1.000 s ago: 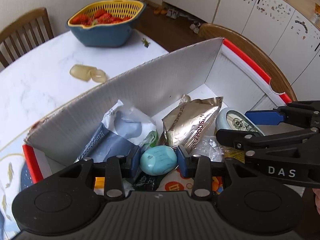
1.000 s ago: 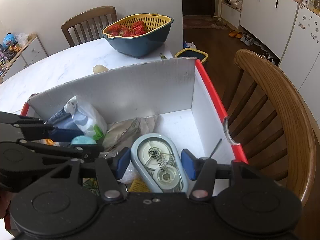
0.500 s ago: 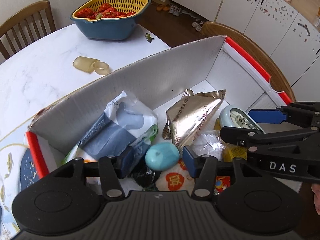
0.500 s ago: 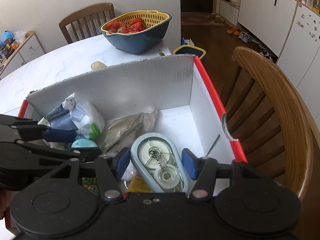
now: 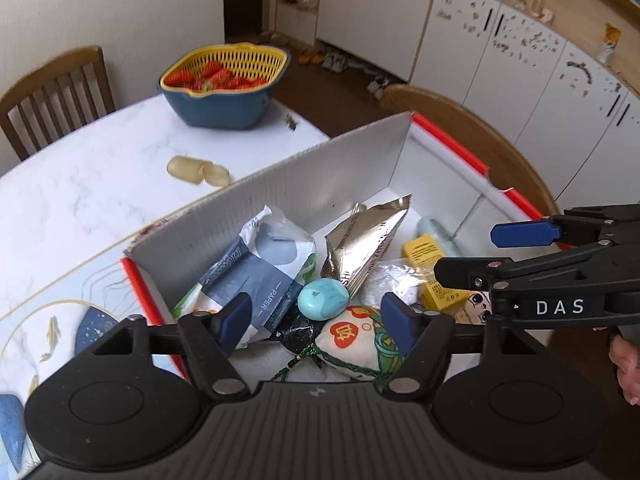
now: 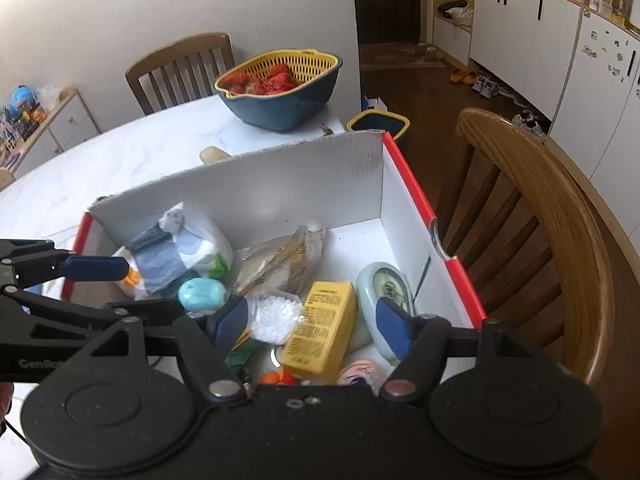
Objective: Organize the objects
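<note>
A white cardboard box [image 5: 320,176] with a red rim holds several items. In the left wrist view a teal egg-shaped piece [image 5: 323,305] lies among them. My left gripper [image 5: 316,316] hovers above it, jaws opening, pads clear of it. In the right wrist view a pale blue tape dispenser [image 6: 382,286] lies by the box's [image 6: 280,184] right wall beside a yellow carton [image 6: 324,328]. My right gripper [image 6: 311,320] hangs over them, jaws opening, nothing pressed between. Each gripper shows in the other's view: right gripper [image 5: 480,254], left gripper [image 6: 132,288].
A blue and yellow bowl of strawberries [image 5: 224,88] stands at the table's far end, with a yellowish translucent piece [image 5: 196,170] nearer the box. A paper pack [image 5: 256,272] and a foil pouch [image 5: 364,240] fill the box's left. A wooden chair [image 6: 560,240] stands close on the right.
Both grippers have lifted and drawn back from the box while their jaws widened. The teal piece and the tape dispenser, earlier between the pads, now lie loose in the box.
</note>
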Demonstrator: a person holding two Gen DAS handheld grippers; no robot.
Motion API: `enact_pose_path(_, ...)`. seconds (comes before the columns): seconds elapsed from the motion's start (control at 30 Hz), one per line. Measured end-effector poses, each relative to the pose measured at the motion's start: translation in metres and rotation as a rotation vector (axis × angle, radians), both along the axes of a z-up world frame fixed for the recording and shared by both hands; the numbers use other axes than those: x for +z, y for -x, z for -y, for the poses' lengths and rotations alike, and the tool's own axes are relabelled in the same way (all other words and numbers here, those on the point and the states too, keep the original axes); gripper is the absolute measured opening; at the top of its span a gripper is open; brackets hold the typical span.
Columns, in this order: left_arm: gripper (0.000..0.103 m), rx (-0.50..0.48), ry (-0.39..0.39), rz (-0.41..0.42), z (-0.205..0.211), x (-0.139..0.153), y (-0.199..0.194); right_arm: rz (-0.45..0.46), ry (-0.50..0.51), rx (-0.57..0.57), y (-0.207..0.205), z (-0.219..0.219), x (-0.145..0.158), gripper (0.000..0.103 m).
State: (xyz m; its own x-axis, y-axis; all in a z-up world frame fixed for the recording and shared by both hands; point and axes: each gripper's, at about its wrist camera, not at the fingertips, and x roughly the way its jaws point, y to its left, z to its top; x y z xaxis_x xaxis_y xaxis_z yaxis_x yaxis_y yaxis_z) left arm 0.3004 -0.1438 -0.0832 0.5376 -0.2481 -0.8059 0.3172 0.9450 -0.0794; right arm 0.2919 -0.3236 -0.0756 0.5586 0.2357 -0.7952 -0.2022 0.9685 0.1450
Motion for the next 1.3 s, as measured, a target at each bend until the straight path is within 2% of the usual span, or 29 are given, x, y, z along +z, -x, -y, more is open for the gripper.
enact_pose_path(0.23, 0.074, -0.016, 0.043, 0.047, -0.017, 0.024, 0.021, 0.060, -0.044, -0.034, 0.028, 0.001, 0.020, 0.076)
enact_pose_path(0.4, 0.081, -0.035, 0.074, 0.092, -0.031, 0.041, 0.038, 0.110, -0.059, -0.059, 0.049, -0.001, 0.035, 0.082)
enact_pose_path(0.63, 0.085, -0.058, 0.069, 0.144, -0.046, 0.058, 0.061, 0.177, -0.079, -0.062, 0.078, -0.013, 0.053, 0.090)
enact_pose_path(0.77, 0.103, -0.061, 0.076, 0.170, -0.057, 0.064, 0.074, 0.211, -0.087, -0.056, 0.096, -0.022, 0.060, 0.095)
enact_pose_path(1.0, 0.103, -0.063, 0.102, 0.199, -0.076, 0.073, 0.090, 0.280, -0.098, -0.047, 0.127, -0.040, 0.072, 0.101)
enact_pose_path(1.3, 0.103, -0.070, 0.128, 0.230, -0.099, 0.083, 0.113, 0.326, -0.102, -0.054, 0.156, -0.060, 0.078, 0.102)
